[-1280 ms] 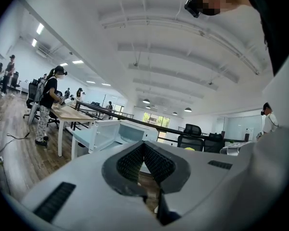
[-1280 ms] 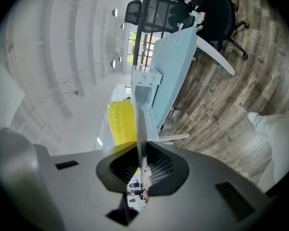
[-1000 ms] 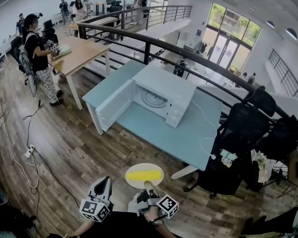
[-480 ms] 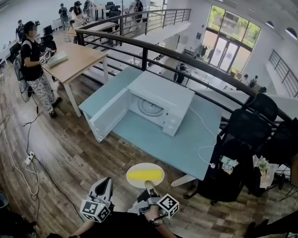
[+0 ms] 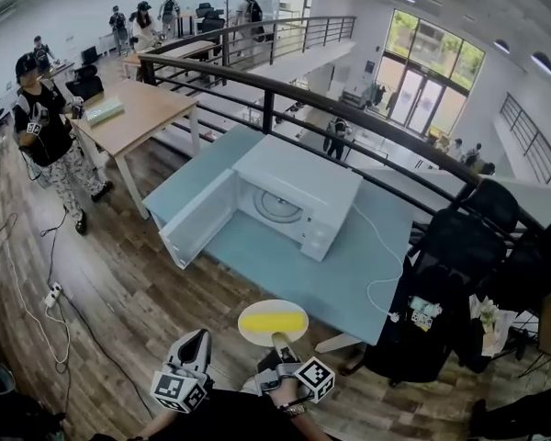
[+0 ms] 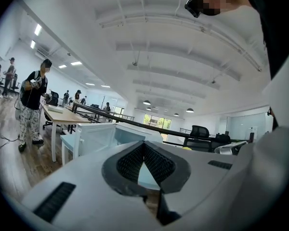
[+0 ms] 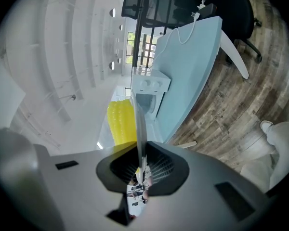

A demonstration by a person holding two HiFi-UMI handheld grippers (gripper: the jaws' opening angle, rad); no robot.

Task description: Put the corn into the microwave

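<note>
Currently, right claw: clamped on the near rim of a white plate, which runs edge-on between its pads.
corn: a yellow cob lying across the plate, held up in the air, well apart from the microwave.
left claw: pads meeting at their tips, nothing between them, held low just beside the right one.
surface: pale blue, ahead of the plate.
microwave: white, standing on the surface, its door swung open to the left and the round turntable showing inside.
cable: white, trailing across the surface's right side.
</note>
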